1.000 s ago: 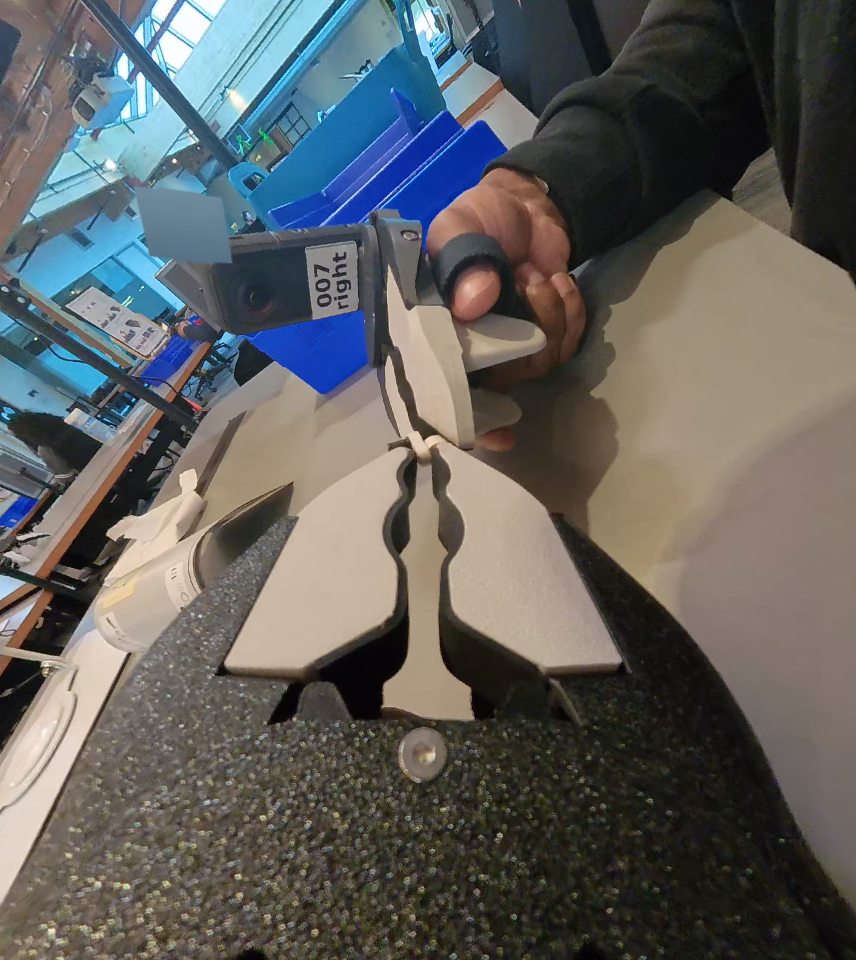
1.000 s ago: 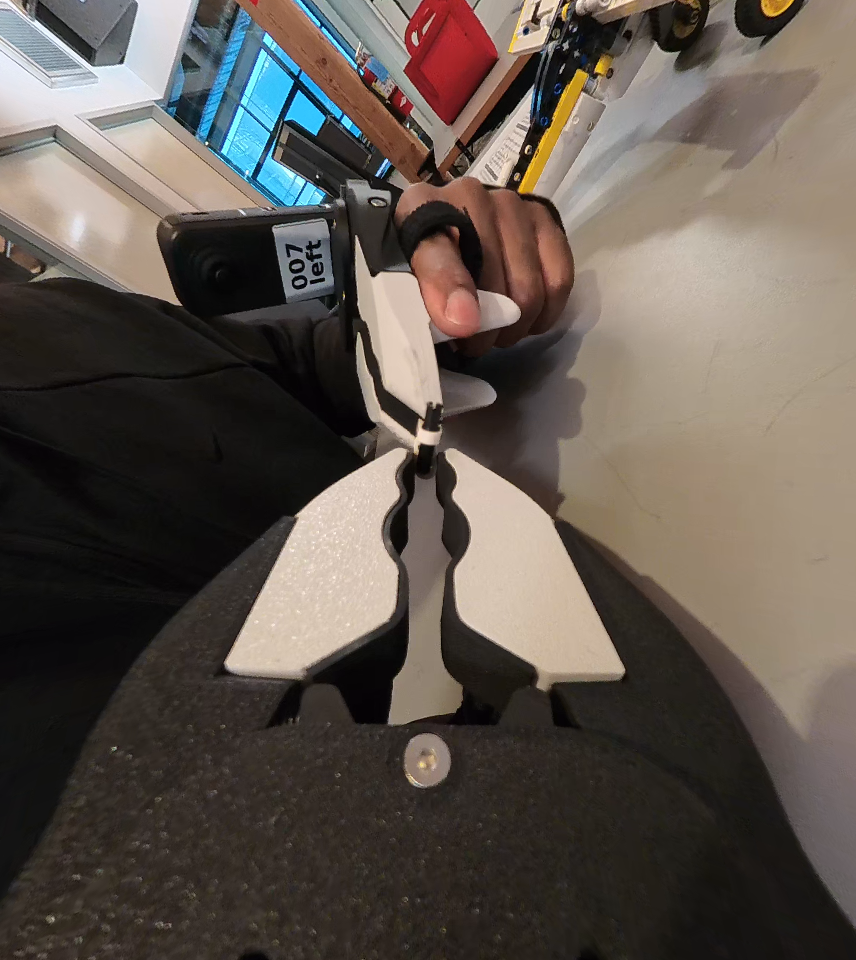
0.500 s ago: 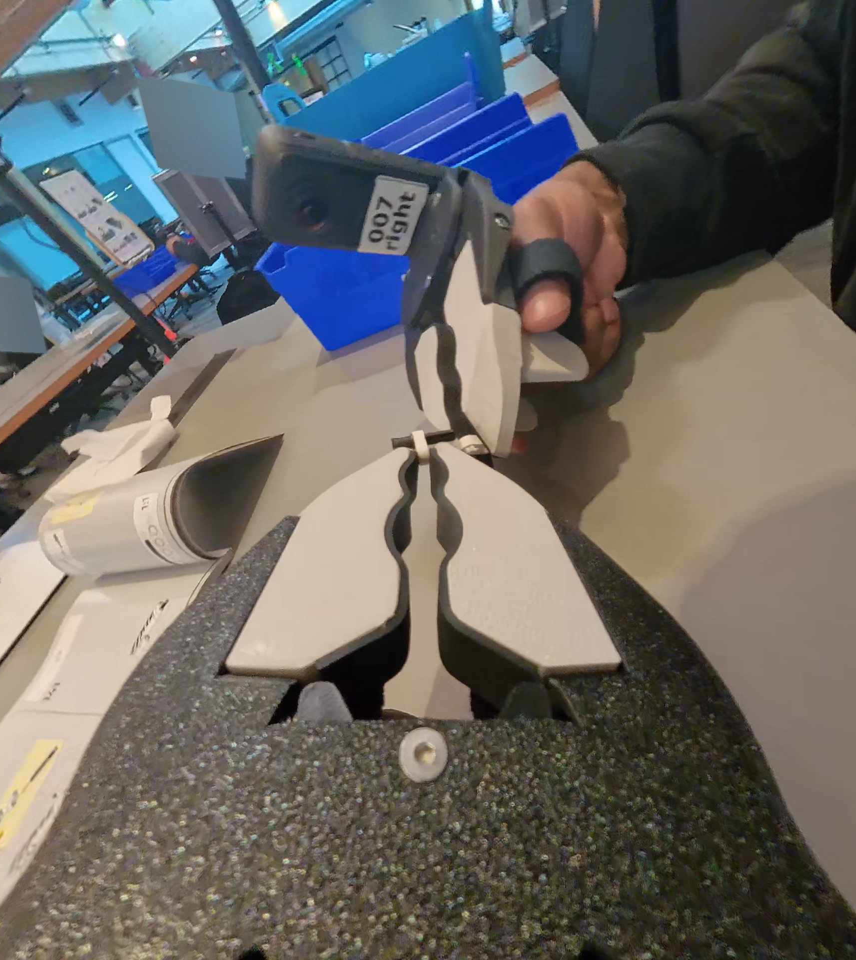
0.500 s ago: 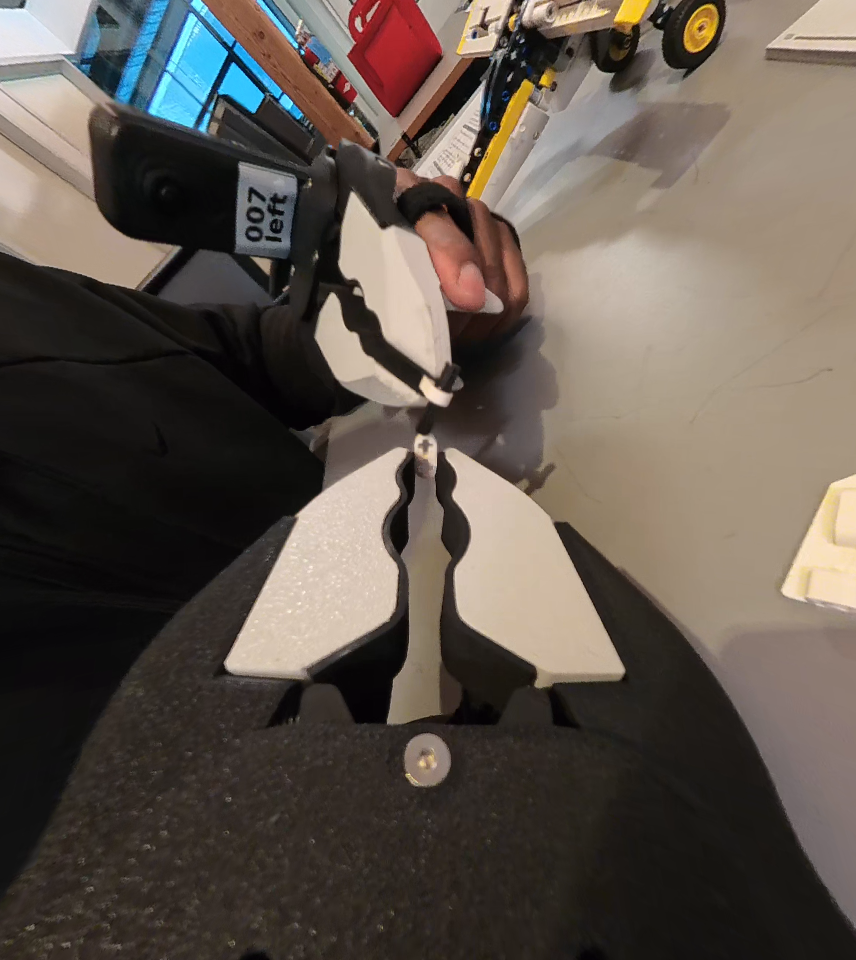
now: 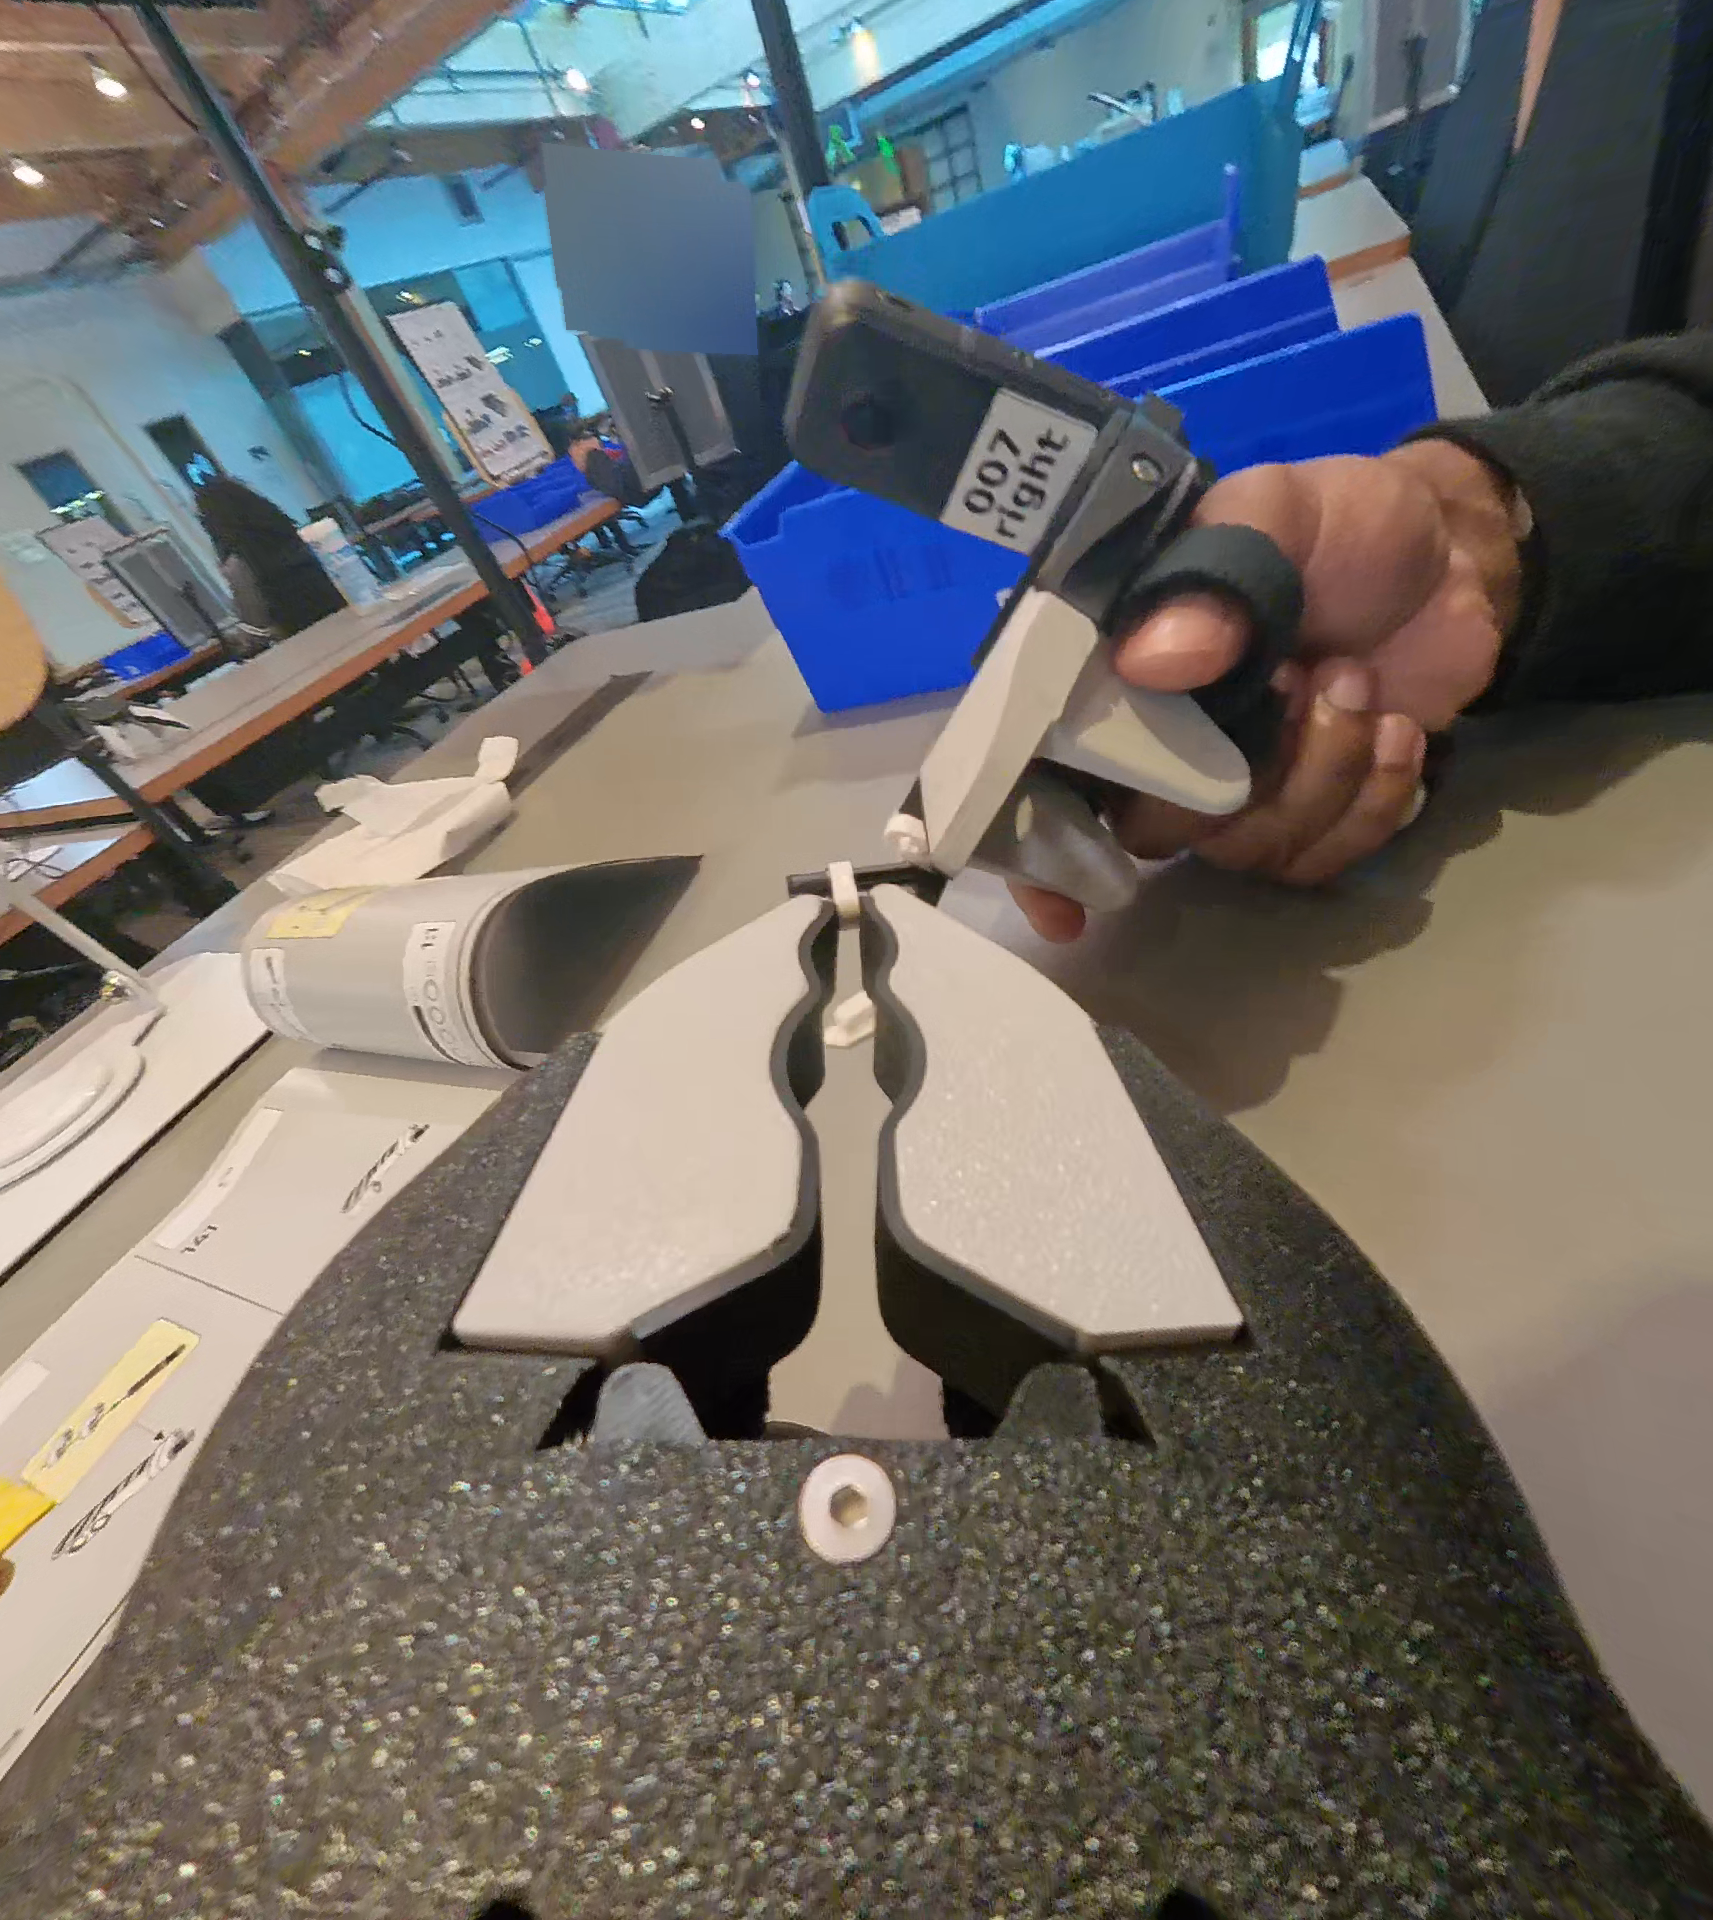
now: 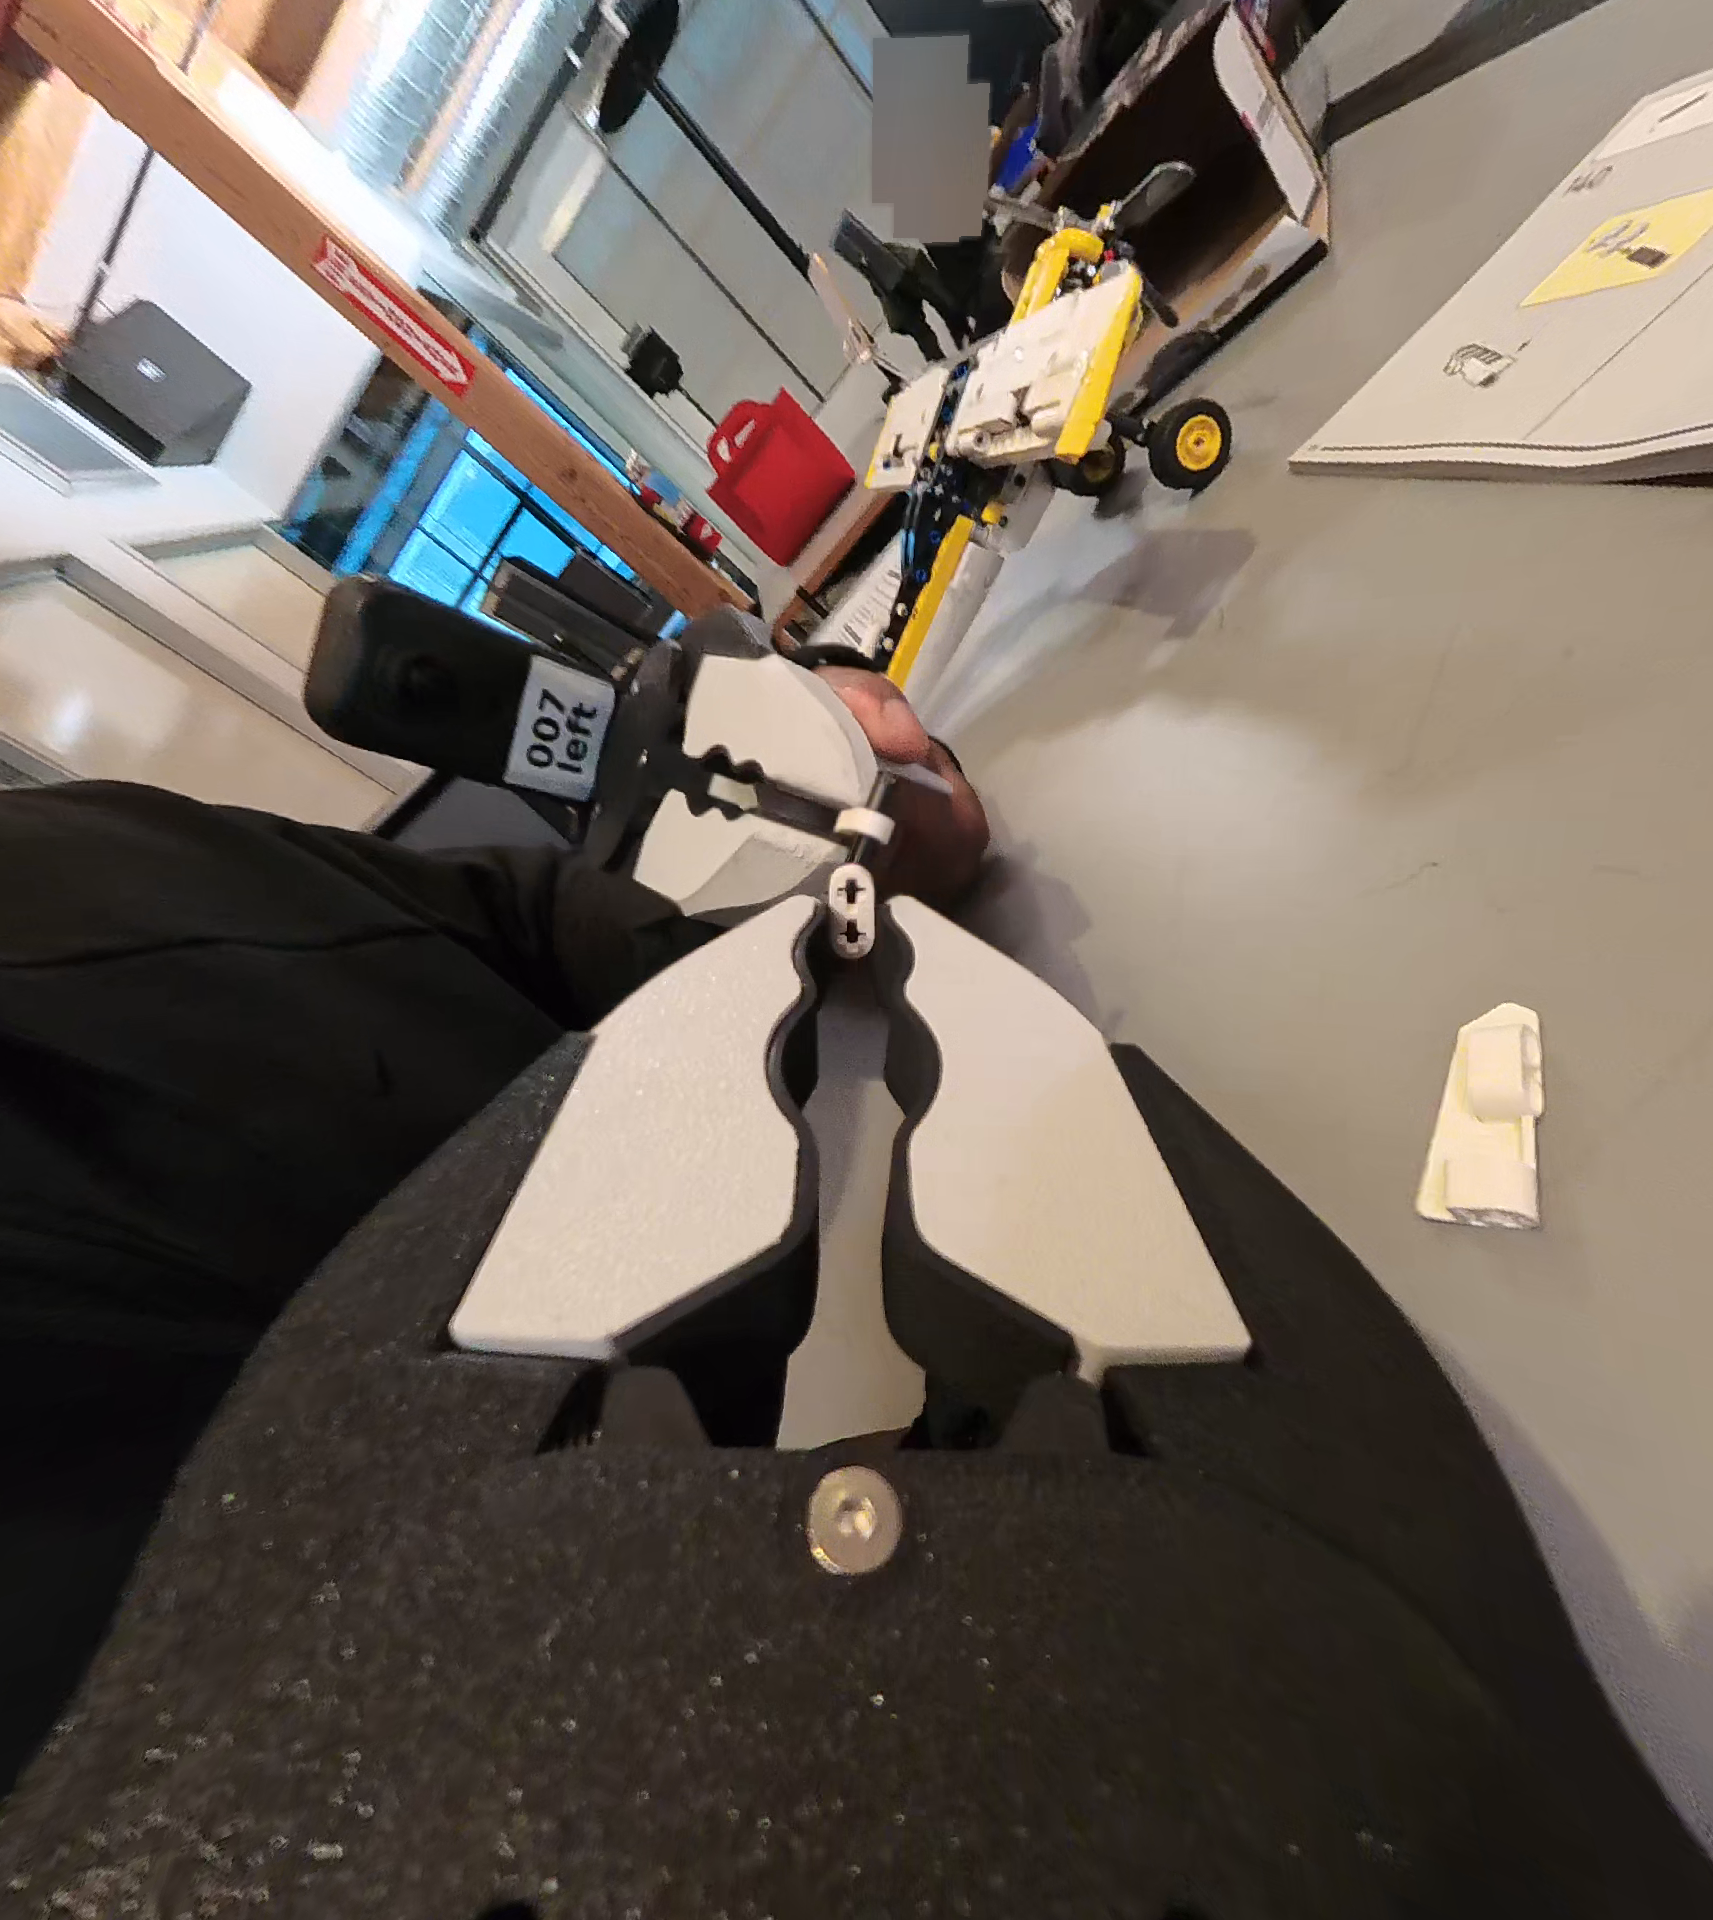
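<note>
Left jaws: my left jaws (image 5: pixel 847 902) are clenched on a thin black axle (image 5: pixel 810 883) that carries a small white bush (image 5: pixel 839 883); both pads press on it.
Right jaws: my right jaws (image 6: pixel 850 920) are clenched on a small white connector (image 6: pixel 850 912) with two cross holes, and its upper end stands out past the tips.
Meeting point: the axle tip sits just above the connector, and I cannot tell if they touch.
Containers: blue bins (image 5: pixel 893 613) stand on the desk (image 5: pixel 1454 1091) behind the right jaws; what is inside them is hidden by their walls.
Only left view shows: a rolled grey sheet (image 5: pixel 436 977) left of the axle, crumpled white paper (image 5: pixel 416 821) behind the roll, flat white sheets (image 5: pixel 208 1226) in front of the roll, and one small white piece (image 5: pixel 852 1013) lying below the axle.
Only right view shows: a yellow and white toy vehicle (image 6: pixel 1039 384) far behind the connector, an open booklet (image 6: pixel 1610 312) right of that vehicle, and a cream plastic part (image 6: pixel 1486 1122) on the desk right of the connector.
Edges and room: right of the connector the desk is bare up to the cream part; left of it is my dark sleeve (image 6: pixel 208 1039).
</note>
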Demonstrator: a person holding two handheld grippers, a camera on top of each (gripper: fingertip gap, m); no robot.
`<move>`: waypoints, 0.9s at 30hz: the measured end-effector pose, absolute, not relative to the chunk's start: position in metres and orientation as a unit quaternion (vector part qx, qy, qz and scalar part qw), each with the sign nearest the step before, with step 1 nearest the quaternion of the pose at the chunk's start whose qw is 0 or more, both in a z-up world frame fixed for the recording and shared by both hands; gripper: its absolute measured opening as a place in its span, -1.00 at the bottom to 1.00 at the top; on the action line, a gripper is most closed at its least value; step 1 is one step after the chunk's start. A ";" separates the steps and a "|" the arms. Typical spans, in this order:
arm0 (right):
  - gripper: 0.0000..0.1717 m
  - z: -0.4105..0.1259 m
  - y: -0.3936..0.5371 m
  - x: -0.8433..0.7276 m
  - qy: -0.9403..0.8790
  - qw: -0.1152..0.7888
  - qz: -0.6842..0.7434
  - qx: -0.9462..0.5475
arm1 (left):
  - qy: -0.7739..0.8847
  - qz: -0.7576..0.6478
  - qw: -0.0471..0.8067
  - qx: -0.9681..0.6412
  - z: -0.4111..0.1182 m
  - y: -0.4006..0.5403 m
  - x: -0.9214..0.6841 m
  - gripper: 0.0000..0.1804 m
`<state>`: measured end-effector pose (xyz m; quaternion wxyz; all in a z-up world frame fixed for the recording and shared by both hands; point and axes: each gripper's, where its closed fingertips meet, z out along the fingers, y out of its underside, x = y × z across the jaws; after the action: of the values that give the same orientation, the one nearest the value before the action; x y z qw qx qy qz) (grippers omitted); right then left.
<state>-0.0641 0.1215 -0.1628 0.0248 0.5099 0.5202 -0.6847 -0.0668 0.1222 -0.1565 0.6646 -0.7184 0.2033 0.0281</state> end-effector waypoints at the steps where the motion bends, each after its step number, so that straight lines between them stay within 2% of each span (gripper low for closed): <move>1: -0.92 -0.161 0.121 -0.064 0.511 0.029 -0.692 0.508 | 0.196 0.030 0.669 -0.717 -0.155 0.123 -0.067 -0.96; 18: -0.92 -0.152 0.115 -0.069 0.467 0.055 -0.725 0.504 | 0.161 0.063 0.688 -0.705 -0.149 0.127 -0.066 -0.96; 27: -0.92 -0.168 0.118 -0.069 0.522 0.020 -0.673 0.523 | 0.186 0.074 0.678 -0.707 -0.154 0.126 -0.069 -0.96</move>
<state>-0.0685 0.1177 -0.1677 0.0197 0.5232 0.5221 -0.6732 -0.0693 0.1257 -0.1542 0.6782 -0.7072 0.1858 0.0735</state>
